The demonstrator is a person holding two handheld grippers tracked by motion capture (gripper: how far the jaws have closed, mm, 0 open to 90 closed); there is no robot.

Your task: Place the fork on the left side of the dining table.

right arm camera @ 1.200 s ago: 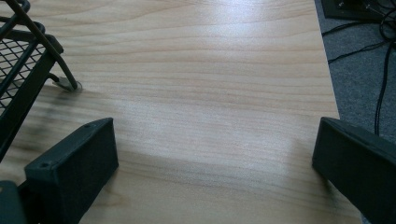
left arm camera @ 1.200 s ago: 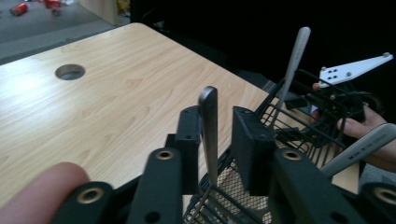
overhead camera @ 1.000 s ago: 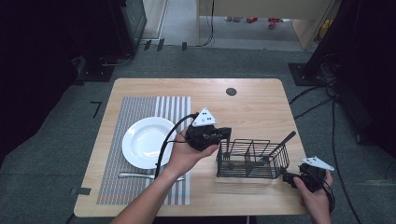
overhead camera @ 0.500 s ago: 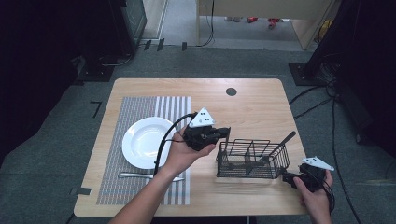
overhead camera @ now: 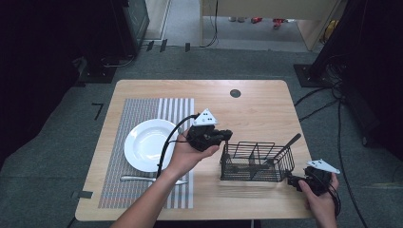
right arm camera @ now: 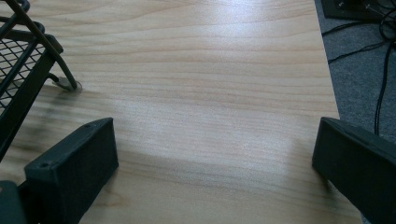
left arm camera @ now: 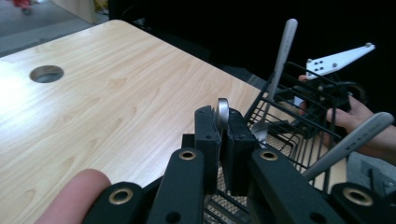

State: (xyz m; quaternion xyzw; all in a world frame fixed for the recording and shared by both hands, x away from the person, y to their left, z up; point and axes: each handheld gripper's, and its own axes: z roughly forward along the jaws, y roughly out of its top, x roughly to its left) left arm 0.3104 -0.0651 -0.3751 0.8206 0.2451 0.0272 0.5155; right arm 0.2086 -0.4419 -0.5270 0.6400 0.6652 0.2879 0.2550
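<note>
With our left claw clamped on a silver metal utensil handle above the black wire caddy, we should lift straight up, our right claw spread beside the caddy

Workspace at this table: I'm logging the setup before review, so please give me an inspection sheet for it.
Surface: wooden table with a round hole near the far edge; striped placemat on the left part.
Job's things: white plate on the placemat; a piece of cutlery lies in front of it; black wire caddy holds utensils, one handle sticking up.
Clutter: nothing seen.
Grippers: left tool shut on a thin metal utensil end beside the caddy; right tool open, low over bare wood right of the caddy.
Cables: black cable trails from the left tool across the plate.
Surroundings: grey floor, loose cables at the right.
</note>
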